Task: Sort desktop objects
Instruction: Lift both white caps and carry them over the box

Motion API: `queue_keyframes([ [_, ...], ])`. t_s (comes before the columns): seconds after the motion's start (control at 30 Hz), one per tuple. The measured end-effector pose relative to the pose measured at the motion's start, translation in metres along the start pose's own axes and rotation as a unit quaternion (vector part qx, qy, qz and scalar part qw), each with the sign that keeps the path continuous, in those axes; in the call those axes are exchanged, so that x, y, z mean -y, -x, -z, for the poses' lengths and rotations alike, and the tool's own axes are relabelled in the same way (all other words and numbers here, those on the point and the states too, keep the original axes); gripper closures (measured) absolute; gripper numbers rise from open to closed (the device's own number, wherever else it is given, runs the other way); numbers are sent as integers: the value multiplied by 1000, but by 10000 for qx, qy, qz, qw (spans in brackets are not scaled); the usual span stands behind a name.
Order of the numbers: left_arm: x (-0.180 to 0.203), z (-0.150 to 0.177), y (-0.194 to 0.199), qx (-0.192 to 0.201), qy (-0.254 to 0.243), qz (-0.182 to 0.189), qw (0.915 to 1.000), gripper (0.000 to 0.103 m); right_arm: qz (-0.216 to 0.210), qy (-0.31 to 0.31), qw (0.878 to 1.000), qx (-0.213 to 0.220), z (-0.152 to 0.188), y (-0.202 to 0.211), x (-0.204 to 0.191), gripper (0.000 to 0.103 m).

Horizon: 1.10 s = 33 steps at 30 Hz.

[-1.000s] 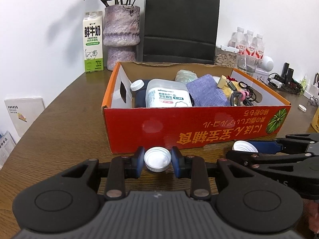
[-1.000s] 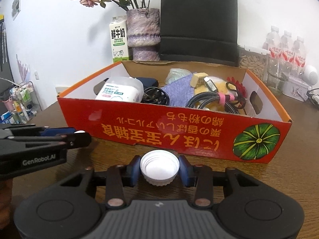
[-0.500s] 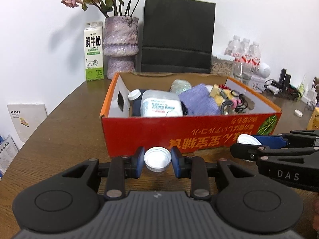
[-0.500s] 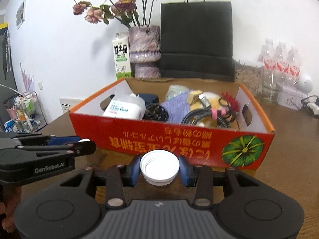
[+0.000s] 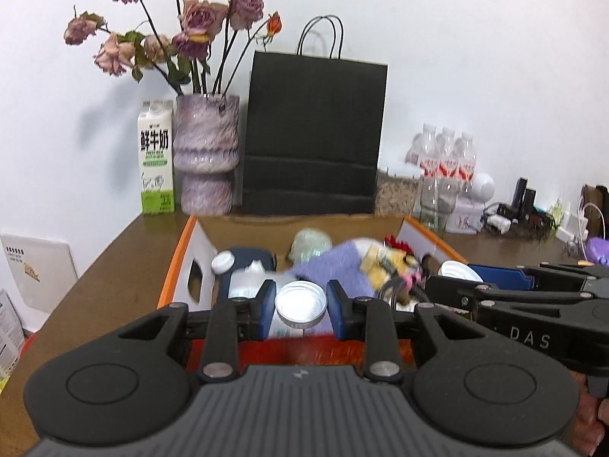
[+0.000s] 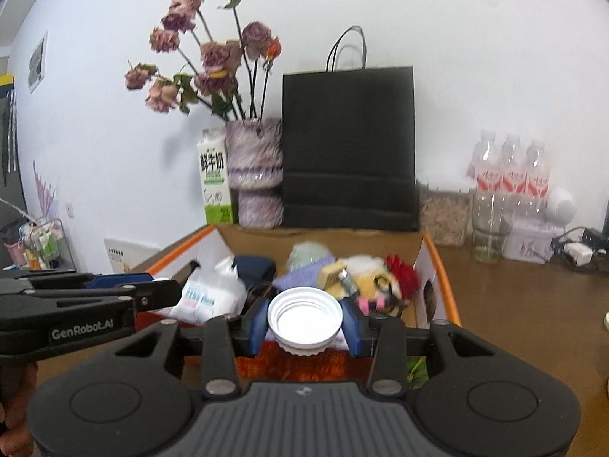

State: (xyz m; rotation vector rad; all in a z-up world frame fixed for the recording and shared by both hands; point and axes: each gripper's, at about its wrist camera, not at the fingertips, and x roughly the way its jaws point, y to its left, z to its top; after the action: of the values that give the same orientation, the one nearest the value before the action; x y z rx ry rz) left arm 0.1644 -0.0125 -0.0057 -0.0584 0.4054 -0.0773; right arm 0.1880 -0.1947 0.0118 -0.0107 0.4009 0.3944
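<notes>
A small white cap (image 5: 301,304) is pinched between the blue pads of the left hand-held gripper (image 5: 301,306), open side toward the camera. A larger white cap (image 6: 304,319) is pinched the same way by the right hand-held gripper (image 6: 304,321). Both caps are held in the air above the near red wall of the cardboard box (image 5: 179,262), over its contents (frames are motion-blurred, so fine detail is lost).

Seen from the left wrist, the right hand-held gripper (image 5: 455,272) is just to the right of the left one, over the box's right end, with its white cap (image 5: 455,269) showing at the tip. Seen from the right wrist, the left hand-held gripper (image 6: 160,283) sits at the box's left end.

Inside the box: a white plastic pack (image 6: 211,297) at the left, a dark blue container (image 5: 249,262) with a white lid behind it, a purple cloth (image 5: 331,266) in the middle, a pale green bundle (image 5: 309,243) toward the back, a yellow and red jumble (image 6: 380,278) at the right.

Behind the box on the worktop (image 6: 525,304) are a milk carton (image 5: 156,156), a purple vase (image 5: 205,152) of dried roses and a black paper bag (image 5: 314,133). Right of the bag, behind the box, stand water bottles (image 6: 510,175), with a glass (image 6: 489,232) in front of them.
</notes>
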Motion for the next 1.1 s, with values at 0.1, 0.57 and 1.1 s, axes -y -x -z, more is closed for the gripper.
queue_keyframes([
  [0.1, 1, -12, -8, 51, 82, 30, 9999, 74, -5, 9, 9999, 115, -11, -4, 4, 64],
  [0.57, -1, -40, -59, 172, 229, -134, 9995, 74, -45, -104, 9996, 244, -39, -51, 29, 64],
  [1.1, -9, -28, -125, -403, -85, -114, 9991, 74, -105, 45, 9993, -346, -29, -113, 42, 64],
])
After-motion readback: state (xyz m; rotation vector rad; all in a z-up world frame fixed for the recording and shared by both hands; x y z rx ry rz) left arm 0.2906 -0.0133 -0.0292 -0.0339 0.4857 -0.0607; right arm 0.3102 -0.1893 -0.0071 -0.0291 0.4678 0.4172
